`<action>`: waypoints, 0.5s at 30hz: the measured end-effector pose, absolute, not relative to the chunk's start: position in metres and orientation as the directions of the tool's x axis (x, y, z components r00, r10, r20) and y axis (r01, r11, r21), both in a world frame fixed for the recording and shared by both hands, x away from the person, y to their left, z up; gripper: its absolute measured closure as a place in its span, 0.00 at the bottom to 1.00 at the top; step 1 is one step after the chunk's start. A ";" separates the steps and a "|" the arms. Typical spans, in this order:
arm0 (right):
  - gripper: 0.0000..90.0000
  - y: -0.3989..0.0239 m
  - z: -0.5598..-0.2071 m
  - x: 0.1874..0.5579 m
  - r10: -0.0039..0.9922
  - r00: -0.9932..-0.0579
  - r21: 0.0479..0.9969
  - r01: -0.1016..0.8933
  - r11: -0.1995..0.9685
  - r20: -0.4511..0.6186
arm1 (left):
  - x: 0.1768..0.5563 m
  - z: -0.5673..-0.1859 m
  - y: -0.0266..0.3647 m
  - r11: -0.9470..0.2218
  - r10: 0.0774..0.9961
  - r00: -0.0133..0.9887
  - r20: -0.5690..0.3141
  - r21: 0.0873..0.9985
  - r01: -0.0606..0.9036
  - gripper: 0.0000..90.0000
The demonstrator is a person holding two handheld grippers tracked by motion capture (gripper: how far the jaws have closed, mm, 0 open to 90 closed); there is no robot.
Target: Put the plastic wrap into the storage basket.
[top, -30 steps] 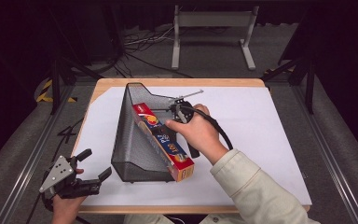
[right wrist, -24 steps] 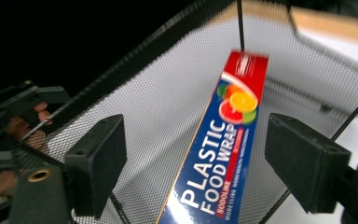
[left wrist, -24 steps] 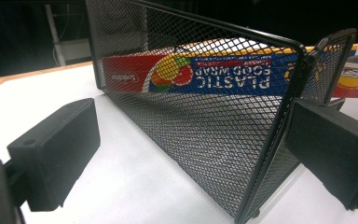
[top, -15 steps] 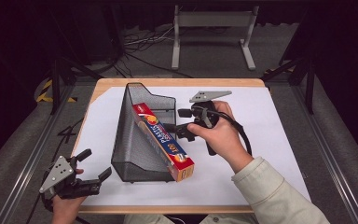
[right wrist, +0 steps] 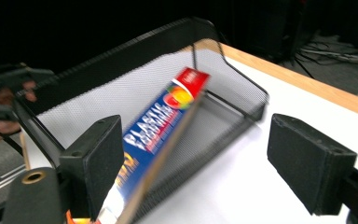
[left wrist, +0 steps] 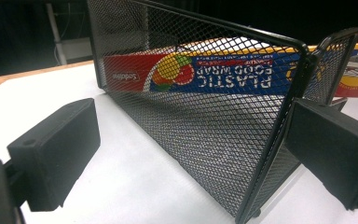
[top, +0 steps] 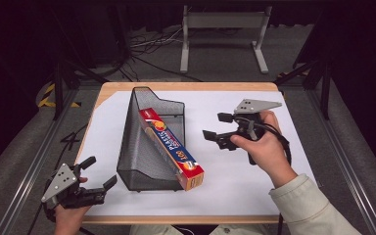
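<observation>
I see my right gripper [top: 217,126] hanging wide open and empty just right of the black mesh tray [top: 142,147], where the plastic wrap box [top: 172,147] leans with one end jutting out, while my left gripper [top: 98,172] rests spread and empty at the table's [top: 254,176] near-left corner.

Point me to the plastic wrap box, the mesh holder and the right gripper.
plastic wrap box [top: 173,150]: high view, middle of its blue top face.
mesh holder [top: 133,128]: high view, its tall left mesh wall.
right gripper [top: 217,126]: high view, midway between its open fingertips.
</observation>
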State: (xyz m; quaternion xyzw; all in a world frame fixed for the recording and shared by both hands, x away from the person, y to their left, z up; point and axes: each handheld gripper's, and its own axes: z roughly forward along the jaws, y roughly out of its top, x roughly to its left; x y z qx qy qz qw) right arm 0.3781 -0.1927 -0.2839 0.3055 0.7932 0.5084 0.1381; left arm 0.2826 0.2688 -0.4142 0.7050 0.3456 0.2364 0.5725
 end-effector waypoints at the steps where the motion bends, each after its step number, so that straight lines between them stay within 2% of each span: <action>1: 0.22 -0.199 -0.285 0.377 0.631 -0.771 0.892 0.345 0.293 0.091 | 0.283 -0.414 0.269 -0.105 0.758 0.649 -0.063 0.970 0.217 0.05; 15: 0.19 -0.272 -0.284 0.362 0.676 -0.736 0.911 0.308 0.275 0.045 | 0.283 -0.414 0.269 -0.105 0.764 0.642 -0.063 0.970 0.219 0.04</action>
